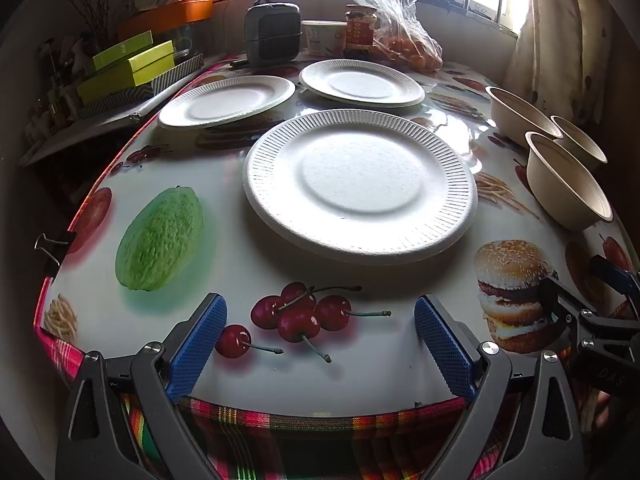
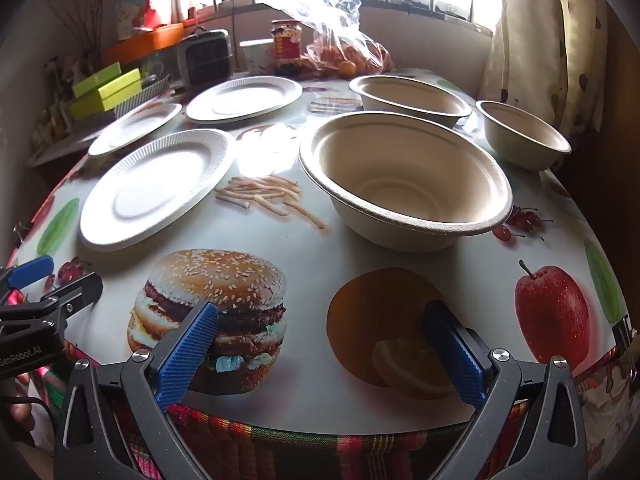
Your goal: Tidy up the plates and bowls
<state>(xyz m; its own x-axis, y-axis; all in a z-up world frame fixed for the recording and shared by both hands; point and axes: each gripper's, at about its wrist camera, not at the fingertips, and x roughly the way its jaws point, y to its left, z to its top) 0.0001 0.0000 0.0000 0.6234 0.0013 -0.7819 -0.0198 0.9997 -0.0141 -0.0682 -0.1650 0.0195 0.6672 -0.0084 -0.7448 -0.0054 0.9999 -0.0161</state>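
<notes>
Waiting at the table edge, both tongs spread wide, holding nothing.
Left view: left gripper [image 1: 320, 332] aimed at near plate [image 1: 360, 184]; two plates behind it. Right view: right gripper [image 2: 320, 340] aimed at near bowl [image 2: 404, 176]; two bowls behind, ready for stacking.

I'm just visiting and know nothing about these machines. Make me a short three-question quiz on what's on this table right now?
1. How many white plates and how many tan bowls are on the table?
2. True or false: the left tool is gripping the nearest plate.
3. What lies closest ahead of the right tool: A) a plate, B) the nearest bowl, C) the jar?

Key: 1) Three plates, three bowls, none stacked. 2) False; both tools are open and empty near the table edge. 3) B.
</notes>
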